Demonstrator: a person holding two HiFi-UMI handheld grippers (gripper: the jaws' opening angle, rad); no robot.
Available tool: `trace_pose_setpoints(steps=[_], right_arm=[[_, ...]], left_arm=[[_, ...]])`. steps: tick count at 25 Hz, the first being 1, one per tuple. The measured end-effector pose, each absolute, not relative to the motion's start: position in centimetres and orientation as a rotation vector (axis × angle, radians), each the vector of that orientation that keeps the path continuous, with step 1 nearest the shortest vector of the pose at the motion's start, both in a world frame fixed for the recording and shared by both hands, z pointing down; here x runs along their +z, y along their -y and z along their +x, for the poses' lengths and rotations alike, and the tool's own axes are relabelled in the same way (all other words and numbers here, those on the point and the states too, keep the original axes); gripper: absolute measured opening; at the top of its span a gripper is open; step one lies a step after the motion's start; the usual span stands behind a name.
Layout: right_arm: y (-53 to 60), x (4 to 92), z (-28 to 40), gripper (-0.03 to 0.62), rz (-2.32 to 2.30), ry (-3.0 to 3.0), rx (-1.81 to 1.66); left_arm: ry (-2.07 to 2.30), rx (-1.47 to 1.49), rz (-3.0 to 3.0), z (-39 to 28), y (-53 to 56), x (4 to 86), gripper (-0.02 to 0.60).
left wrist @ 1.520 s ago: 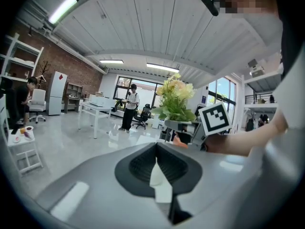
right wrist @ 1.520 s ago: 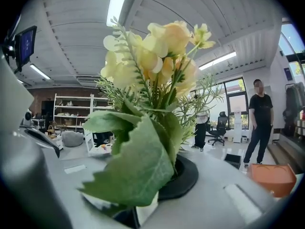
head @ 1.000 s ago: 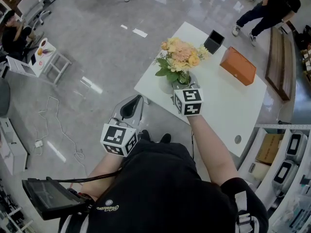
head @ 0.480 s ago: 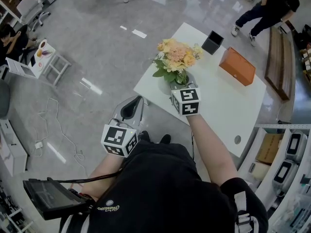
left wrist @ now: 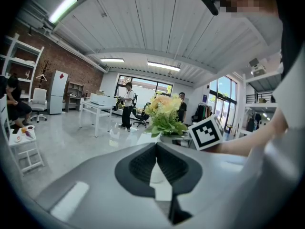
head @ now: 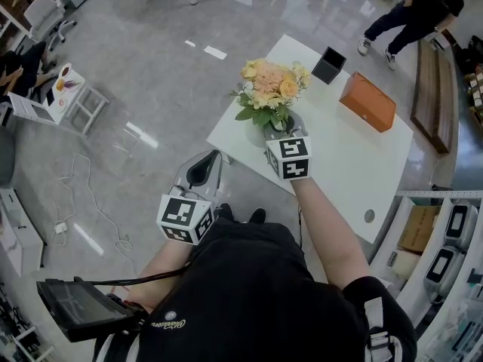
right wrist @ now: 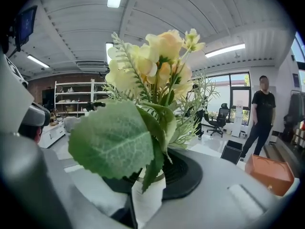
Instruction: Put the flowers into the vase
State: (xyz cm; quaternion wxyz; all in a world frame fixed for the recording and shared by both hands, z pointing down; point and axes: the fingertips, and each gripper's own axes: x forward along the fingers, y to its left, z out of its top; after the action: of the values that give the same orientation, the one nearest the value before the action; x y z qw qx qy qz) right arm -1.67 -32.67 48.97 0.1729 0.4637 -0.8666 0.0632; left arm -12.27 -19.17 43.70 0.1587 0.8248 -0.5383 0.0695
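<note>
The flowers (head: 270,89) are standing in the vase (head: 256,133) by the table's (head: 355,164) left corner, with a bin (head: 332,64) and a box (head: 369,102) sitting farther back, to the right.

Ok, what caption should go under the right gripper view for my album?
The right gripper, jaws just opening, with the yellow bouquet between them, standing in its white vase.

Floor (head: 151,66) glossy, table (head: 355,172) matt/smooth, leaf (right wrist: 112,144) matt w/ veins
</note>
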Motion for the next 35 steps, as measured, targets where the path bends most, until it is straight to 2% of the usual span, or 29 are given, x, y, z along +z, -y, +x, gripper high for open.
trace_pose_setpoints(steps=[3, 6, 35], right_arm=[[32.6, 48.9, -1.6, 0.106, 1.317, 2.45, 0.167], [32.5, 48.7, -1.6, 0.147, 1.313, 2.454, 0.173], [31.2, 48.9, -1.2, 0.215, 1.263, 2.426, 0.185]], left_arm=[[1.538, 0.198, 2.36, -12.3, 19.2, 43.7, 0.008], [1.538, 0.2, 2.36, -12.3, 19.3, 43.8, 0.008], [1.507, 0.181, 2.391, -11.8, 18.9, 43.4, 0.008]])
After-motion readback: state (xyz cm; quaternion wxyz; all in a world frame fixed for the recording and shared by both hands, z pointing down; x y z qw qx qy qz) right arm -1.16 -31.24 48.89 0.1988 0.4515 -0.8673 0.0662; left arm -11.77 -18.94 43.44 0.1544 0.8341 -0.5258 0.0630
